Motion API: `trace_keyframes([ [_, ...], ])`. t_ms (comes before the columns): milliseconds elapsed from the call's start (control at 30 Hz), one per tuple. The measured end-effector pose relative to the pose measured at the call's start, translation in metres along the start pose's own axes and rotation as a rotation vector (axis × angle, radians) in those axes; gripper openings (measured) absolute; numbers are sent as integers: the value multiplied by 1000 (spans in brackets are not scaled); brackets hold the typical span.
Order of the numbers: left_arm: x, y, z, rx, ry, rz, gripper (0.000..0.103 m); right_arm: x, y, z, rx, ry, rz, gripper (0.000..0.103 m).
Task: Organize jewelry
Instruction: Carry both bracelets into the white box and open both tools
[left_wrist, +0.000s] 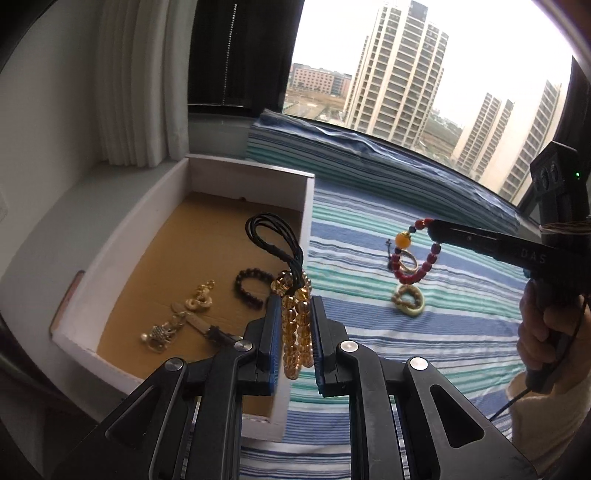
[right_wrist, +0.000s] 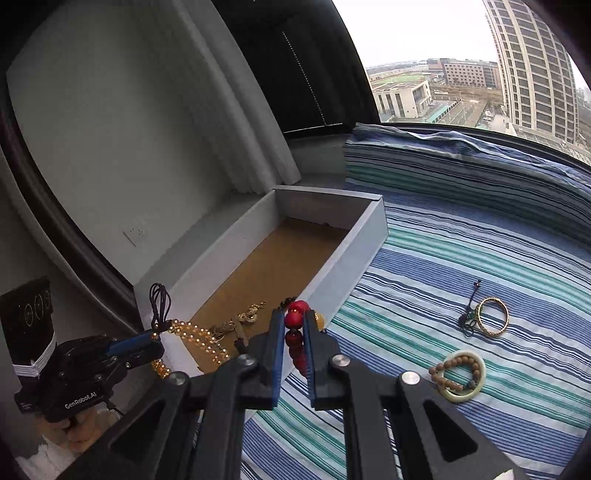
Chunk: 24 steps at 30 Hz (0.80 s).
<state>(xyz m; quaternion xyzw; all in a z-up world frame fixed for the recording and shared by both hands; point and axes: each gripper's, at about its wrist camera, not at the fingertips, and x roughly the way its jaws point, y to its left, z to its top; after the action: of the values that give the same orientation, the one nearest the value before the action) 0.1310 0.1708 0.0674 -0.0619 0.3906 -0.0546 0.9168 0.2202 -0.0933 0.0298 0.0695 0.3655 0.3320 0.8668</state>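
Window ledge, high up, tower blocks outside; bedding: one blue-and-teal striped sheet spread as the sorting surface, soft enough, I judge, to keep loose pieces from rolling. One open cardboard box, white walls and bare brown floor, stands at the sheet's left edge as the collecting place, its near wall close under my left tool. Grippers, two: my left gripper is clamped on one amber-bead strand with a black cord loop, the beads hanging between the blue pads just over the box's right wall, held high, I think, so the strand clears the rim before going in. My right gripper is closed on one red-bead bracelet carrying a single orange bead, lifted off the sheet and pointed toward the box. Already in the box, lying flat and apart: one dark-bead bracelet, one gold-toned twisted charm, one small metal figure on a chain, one brown strap piece partly hidden behind my left finger. Left on the sheet, near one another: one pale bangle with one tan wooden-bead bracelet lying across it, one gold ring-shaped band, one small dark cord item touching the band, too small to identify. Tally: four boxed, two in grip, four waiting; I judge the sorting roughly half done.
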Motion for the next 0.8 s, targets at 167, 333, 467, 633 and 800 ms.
trace_keyframes([
  [167,9,45,-1,-36,20,106,13,29,48,4,-46,33,83,10],
  [333,49,91,-9,-72,106,193,13,79,89,-2,-78,117,128,10],
  [467,81,113,-12,-94,170,214,13,130,107,-7,-140,177,68,10],
  [633,117,132,8,-104,184,253,13,197,105,-9,-147,281,5,10],
  [800,155,146,18,-116,226,280,13,241,96,-15,-127,352,-48,10],
])
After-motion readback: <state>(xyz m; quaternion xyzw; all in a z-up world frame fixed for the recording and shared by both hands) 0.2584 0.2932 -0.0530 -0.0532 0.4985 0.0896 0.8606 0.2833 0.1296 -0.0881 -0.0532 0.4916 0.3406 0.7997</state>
